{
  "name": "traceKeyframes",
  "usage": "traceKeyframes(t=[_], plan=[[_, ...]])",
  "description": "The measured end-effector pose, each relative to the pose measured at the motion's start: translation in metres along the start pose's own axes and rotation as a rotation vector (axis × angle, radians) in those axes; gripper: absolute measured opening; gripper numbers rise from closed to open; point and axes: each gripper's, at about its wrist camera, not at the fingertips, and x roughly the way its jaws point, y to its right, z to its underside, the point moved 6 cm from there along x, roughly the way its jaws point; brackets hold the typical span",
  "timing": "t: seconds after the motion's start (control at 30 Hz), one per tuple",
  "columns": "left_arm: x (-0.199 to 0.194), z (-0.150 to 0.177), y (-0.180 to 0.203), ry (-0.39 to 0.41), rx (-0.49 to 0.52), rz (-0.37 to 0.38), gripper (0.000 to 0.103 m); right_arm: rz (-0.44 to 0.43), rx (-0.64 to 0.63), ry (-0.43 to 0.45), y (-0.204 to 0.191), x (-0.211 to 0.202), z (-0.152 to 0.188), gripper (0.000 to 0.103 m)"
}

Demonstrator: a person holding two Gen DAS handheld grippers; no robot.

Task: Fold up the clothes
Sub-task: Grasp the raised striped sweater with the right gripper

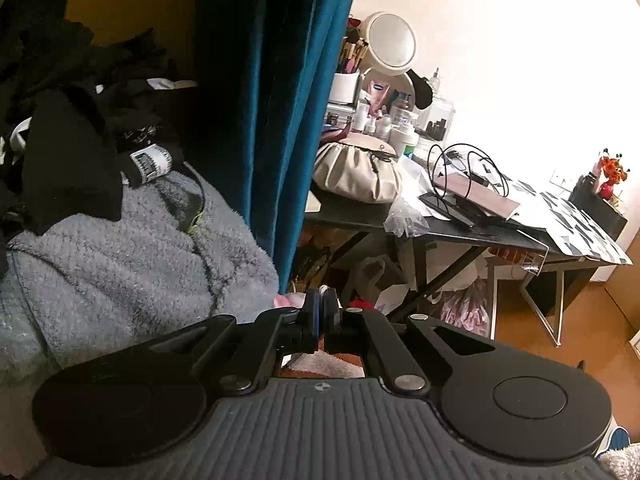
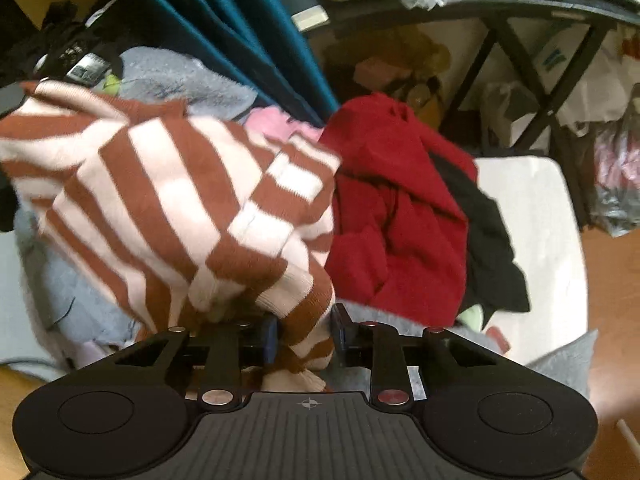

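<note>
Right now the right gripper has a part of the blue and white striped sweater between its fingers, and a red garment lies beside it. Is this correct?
Not quite: the striped sweater is brown and white, not blue and white. The right wrist view shows a part of it between the fingers of the right gripper, with the red garment beside it.

A white cushion (image 2: 532, 216) carries red (image 2: 396, 216) and black garments (image 2: 492, 240).

The striped sweater (image 2: 168, 200) lies at ten o'clock, touching the hoodie (image 2: 392, 216) at one o'clock. The curtain (image 2: 240, 40) hangs behind both, the worktop (image 2: 440, 4) at twelve.
</note>
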Motion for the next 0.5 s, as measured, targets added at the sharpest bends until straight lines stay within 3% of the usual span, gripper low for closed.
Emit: traceKeyframes(t=[0.1,0.3,0.5], plan=[[-0.001,0.000,-0.009,-0.006,-0.025,-0.007,0.002,0.002,0.019,0.026,-0.002,-0.002,0.001,0.022],[-0.002,0.008,-0.020,-0.027,-0.043,-0.018,0.002,0.016,0.001,-0.021,0.000,0.012,0.004,0.029],[-0.003,0.012,-0.029,-0.040,-0.056,-0.022,0.002,0.032,0.011,-0.026,-0.002,0.015,0.004,0.025]])
